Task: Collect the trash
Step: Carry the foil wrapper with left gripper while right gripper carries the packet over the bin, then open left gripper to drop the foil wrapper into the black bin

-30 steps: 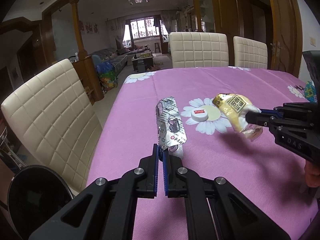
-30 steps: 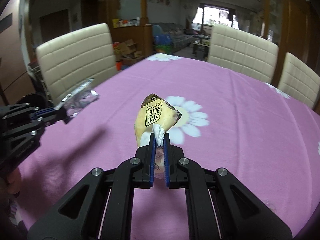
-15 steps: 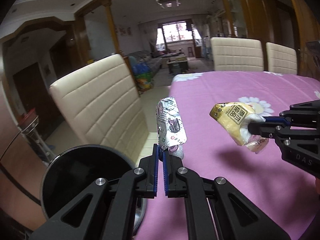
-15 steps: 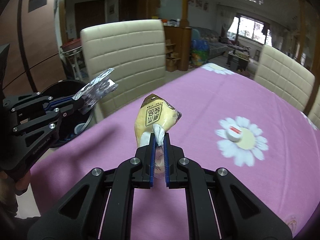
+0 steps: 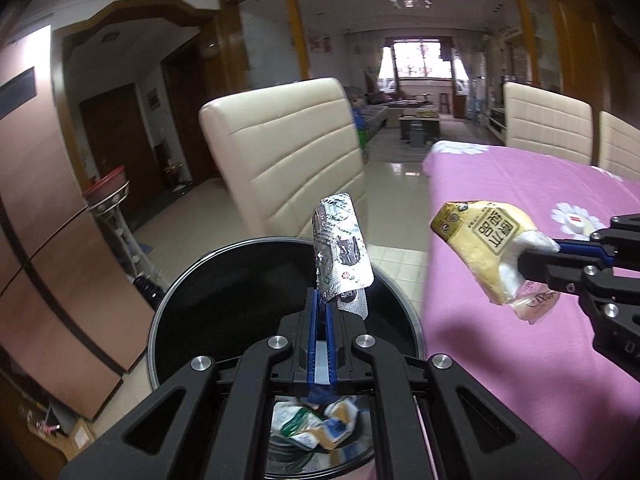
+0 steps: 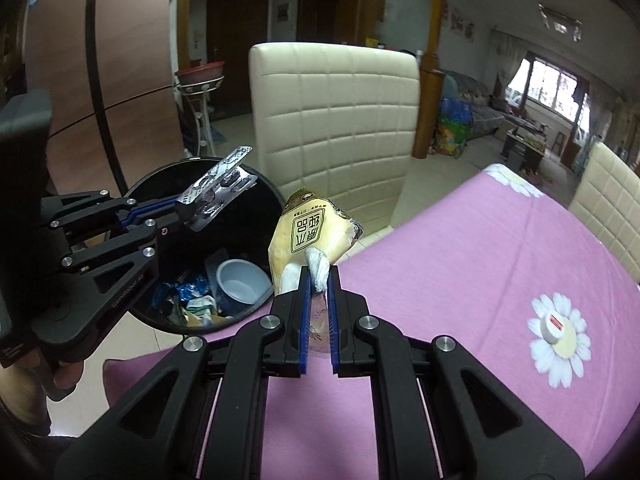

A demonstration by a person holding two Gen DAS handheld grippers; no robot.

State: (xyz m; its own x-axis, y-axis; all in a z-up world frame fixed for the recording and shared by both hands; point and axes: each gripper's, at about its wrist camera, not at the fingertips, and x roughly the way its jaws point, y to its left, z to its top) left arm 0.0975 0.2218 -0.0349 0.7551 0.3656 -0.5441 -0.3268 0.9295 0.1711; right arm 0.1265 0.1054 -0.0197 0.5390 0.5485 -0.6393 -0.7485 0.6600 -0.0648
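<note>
My left gripper (image 5: 322, 300) is shut on a silver blister pack (image 5: 340, 252) and holds it over the open black trash bin (image 5: 192, 304). In the right wrist view the left gripper (image 6: 178, 204), the blister pack (image 6: 218, 186) and the bin (image 6: 264, 200) are at the left. My right gripper (image 6: 318, 276) is shut on a yellow snack wrapper (image 6: 310, 232) above the table's edge, just right of the bin. The wrapper (image 5: 488, 244) and right gripper (image 5: 528, 256) show at the right of the left wrist view.
The bin holds a grey bowl (image 6: 242, 286) and crumpled wrappers (image 5: 316, 428). A cream chair (image 6: 336, 120) stands behind the bin. The pink tablecloth (image 6: 460, 264) carries a white bottle cap (image 6: 554, 326). A wooden cabinet (image 5: 36, 216) is at the left.
Both grippers have swung left from the table toward the bin. The blister pack is now over the bin opening; the yellow wrapper has reached the table's edge beside it.
</note>
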